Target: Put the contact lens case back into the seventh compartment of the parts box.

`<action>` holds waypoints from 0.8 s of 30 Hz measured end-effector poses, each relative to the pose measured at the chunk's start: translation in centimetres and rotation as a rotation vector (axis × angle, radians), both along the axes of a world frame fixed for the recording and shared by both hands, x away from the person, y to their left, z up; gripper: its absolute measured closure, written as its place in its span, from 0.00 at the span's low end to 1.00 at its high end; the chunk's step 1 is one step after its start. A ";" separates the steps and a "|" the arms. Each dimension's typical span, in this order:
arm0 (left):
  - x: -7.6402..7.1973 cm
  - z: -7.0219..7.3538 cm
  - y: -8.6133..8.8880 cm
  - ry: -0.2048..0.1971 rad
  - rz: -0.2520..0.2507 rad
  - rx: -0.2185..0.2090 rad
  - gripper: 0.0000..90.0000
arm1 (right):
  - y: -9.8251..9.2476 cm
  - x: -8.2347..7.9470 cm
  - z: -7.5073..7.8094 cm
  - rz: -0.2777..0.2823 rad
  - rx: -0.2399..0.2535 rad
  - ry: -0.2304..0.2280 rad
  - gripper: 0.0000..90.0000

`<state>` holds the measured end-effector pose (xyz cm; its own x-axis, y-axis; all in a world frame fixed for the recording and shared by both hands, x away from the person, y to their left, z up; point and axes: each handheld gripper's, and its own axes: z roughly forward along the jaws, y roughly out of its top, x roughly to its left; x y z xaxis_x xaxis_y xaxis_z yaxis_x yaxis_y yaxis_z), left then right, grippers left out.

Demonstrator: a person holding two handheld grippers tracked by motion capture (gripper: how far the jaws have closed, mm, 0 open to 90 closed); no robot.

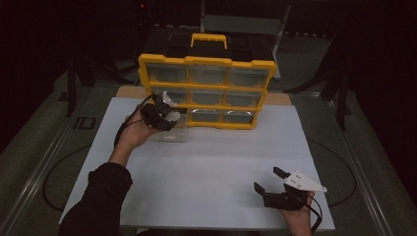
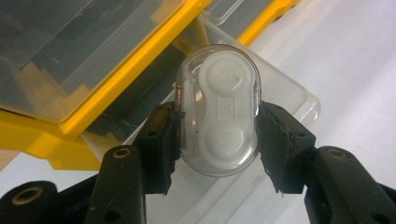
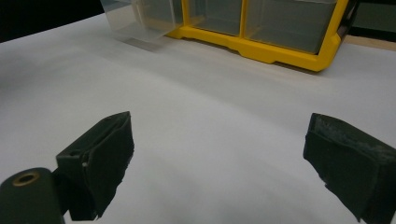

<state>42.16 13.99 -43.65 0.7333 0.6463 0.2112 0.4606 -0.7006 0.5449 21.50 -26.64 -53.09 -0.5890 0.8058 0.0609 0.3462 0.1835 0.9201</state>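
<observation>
A yellow organizer box [image 1: 206, 91] with clear compartment drawers stands upright at the far side of a white sheet [image 1: 206, 167] on the table, its black and yellow handle at the top. It serves as the landmark here.

Just in front of the box's lower left corner, the left gripper [image 1: 164, 118] is held up in the person's left hand [image 1: 135, 132]. Its jaws are clenched on a small clear case [image 2: 218, 109], oval in outline, with a white two-lobed insert inside. In the left gripper view, the case sits upright between the two black pads [image 2: 161, 140], which press on its two long sides, and its upper end rises above them.

Directly under the held case, a clear plastic drawer [image 1: 172, 130] rests on the sheet, touching or just beside the front of the box at its lower left. In the right gripper view the same drawer [image 3: 140, 18] shows to the left of the box's yellow frame [image 3: 261, 28].

The right gripper [image 1: 269, 181] is well apart from the box, near the sheet's front edge on the right side, held in the person's right hand [image 1: 297, 216]. Its jaws are released, spread wide with nothing but bare sheet between them. A grey three-cornered plate [image 1: 305, 182] sits on top of it.
</observation>
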 end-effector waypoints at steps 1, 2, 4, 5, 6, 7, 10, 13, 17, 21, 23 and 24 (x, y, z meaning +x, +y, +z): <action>0.0 0.0 0.1 0.001 0.003 -0.001 0.55 | 0.0 0.0 0.0 0.001 -0.002 -0.001 0.09; 0.1 0.0 0.2 0.005 0.007 -0.005 0.55 | 0.0 0.0 0.0 0.001 -0.001 -0.001 0.09; 0.2 -0.1 0.3 0.009 0.018 -0.006 0.55 | 0.0 0.0 0.0 0.001 -0.002 -0.001 0.09; 0.2 -0.2 0.4 0.010 0.022 -0.003 0.55 | 0.0 0.0 0.0 0.000 -0.002 -0.001 0.09; 0.3 -0.2 0.5 0.012 0.026 -0.002 0.55 | 0.0 0.0 0.0 0.000 -0.002 -0.001 0.09; 0.3 -0.3 0.6 0.015 0.032 -0.006 0.55 | 0.0 0.0 0.0 -0.001 -0.001 0.000 0.09; 0.4 -0.4 1.0 0.020 0.045 0.000 0.55 | 0.0 0.0 0.0 -0.002 0.002 0.000 0.09; 0.5 -0.5 1.3 0.024 0.055 0.011 0.55 | 0.0 -0.1 0.0 -0.001 0.002 0.001 0.09; 0.5 -0.5 1.7 0.029 0.062 0.020 0.55 | 0.0 -0.1 0.0 -0.002 0.001 0.001 0.09; 0.6 -0.7 1.9 0.033 0.070 0.026 0.55 | 0.0 -0.1 0.0 -0.002 0.001 0.002 0.09; 0.6 -0.8 2.0 0.037 0.074 0.028 0.55 | 0.0 -0.1 0.0 -0.002 0.001 0.001 0.09; 0.6 -0.8 2.0 0.038 0.076 0.028 0.55 | 0.0 -0.1 0.0 -0.002 0.001 0.002 0.09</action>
